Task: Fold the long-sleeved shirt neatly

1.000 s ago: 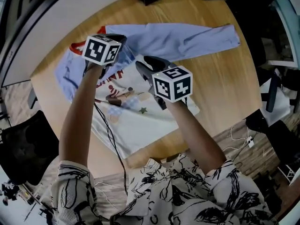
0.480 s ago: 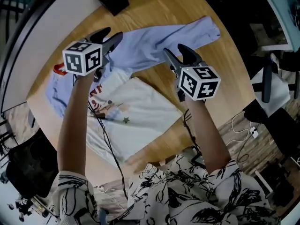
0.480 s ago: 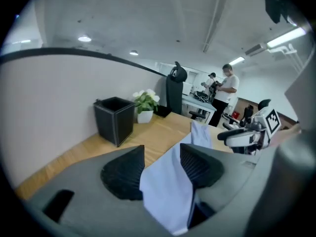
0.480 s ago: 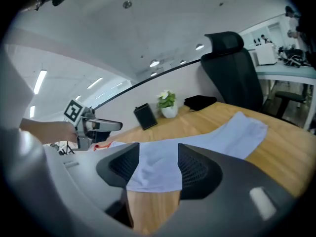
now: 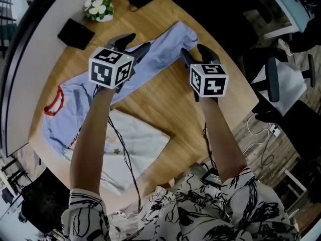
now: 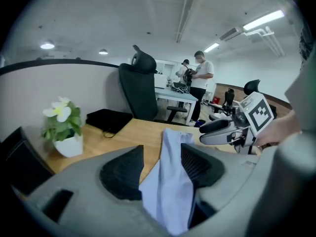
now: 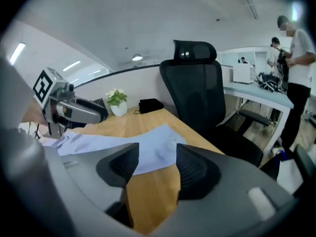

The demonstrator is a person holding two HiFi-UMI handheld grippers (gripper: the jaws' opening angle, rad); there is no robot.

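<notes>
Both grippers open at the shirt's [image 5: 60, 119] outstretched sleeve [image 5: 165, 45]
Left gripper [image 5: 136, 41] hangs over the sleeve's middle and right gripper [image 5: 194, 51] just beside its cuff; their jaws have just been opening and grip nothing, with the sleeve cloth below the left jaws
</notes>
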